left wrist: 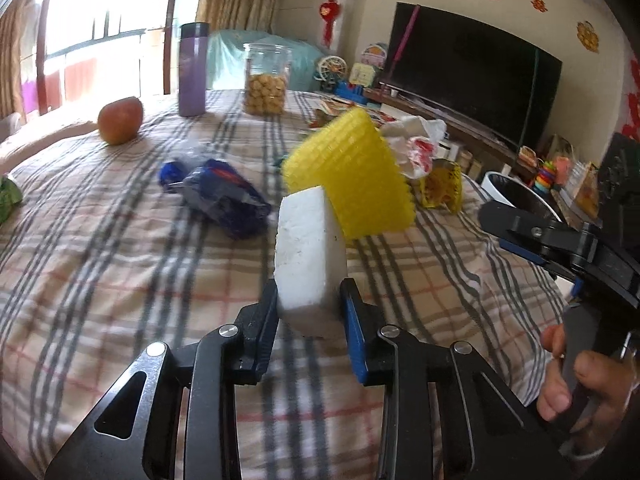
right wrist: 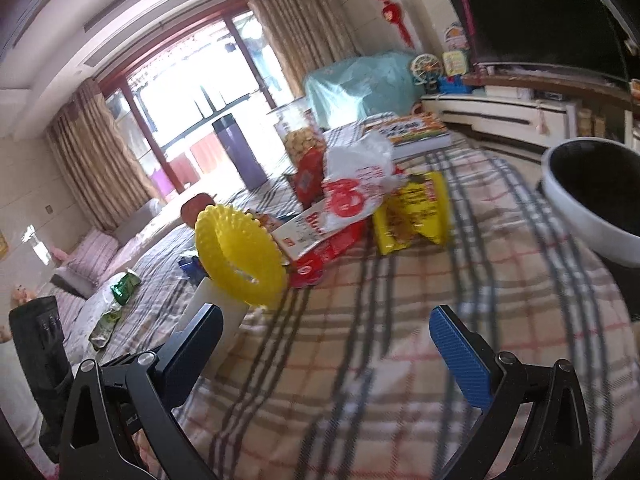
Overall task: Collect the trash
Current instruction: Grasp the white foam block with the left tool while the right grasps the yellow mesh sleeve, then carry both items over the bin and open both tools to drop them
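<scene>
Between my left gripper (left wrist: 310, 312) pads: white foam block (left wrist: 308, 256), clamped low, yellow foam net (left wrist: 352, 176) behind it. Featherlight, crumbly, so easy squeeze. Right gripper (right wrist: 332, 344) wide apart, empty. Bin (right wrist: 596, 204) right.

Plaid-covered table with a bunch of stuff scattered on it

The checked cloth (left wrist: 120, 240) is spread over the whole table. At the far edge an apple (left wrist: 120, 119), a purple thermos (left wrist: 193, 69) and a clear jar of round snacks (left wrist: 266, 79) are stood well apart. A crumpled blue wrapper (left wrist: 224, 196) is laid near the middle. A white plastic bag with red print (right wrist: 356, 184) is piled on red packaging, just beside a yellow snack bag (right wrist: 416, 212). Green wrappers (right wrist: 124, 286) are seen at the left edge.
</scene>
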A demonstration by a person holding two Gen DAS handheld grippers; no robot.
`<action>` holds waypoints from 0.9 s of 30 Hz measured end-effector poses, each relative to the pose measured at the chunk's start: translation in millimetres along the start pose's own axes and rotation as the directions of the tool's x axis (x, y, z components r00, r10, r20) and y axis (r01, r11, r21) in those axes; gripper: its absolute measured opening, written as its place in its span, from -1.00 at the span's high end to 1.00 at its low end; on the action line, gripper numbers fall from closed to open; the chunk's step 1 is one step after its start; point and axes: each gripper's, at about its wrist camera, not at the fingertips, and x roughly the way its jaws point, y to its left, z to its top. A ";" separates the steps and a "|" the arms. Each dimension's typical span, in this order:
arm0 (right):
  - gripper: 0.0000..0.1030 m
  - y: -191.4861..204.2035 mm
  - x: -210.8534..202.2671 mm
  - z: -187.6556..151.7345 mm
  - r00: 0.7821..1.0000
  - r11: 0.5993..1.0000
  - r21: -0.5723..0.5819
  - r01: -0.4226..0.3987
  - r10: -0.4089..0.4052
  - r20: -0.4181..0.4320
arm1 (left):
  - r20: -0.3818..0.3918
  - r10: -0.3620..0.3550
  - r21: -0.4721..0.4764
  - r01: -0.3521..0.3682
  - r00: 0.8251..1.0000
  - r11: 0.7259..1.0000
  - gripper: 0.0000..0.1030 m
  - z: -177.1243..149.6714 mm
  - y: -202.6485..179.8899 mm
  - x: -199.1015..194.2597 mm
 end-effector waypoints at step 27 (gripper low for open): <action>0.40 24.6 43.0 -3.9 0.981 0.991 -0.086 -0.104 0.088 -0.172 | 0.027 0.026 -0.006 -0.026 0.999 1.000 0.44 15.7 0.9 -5.7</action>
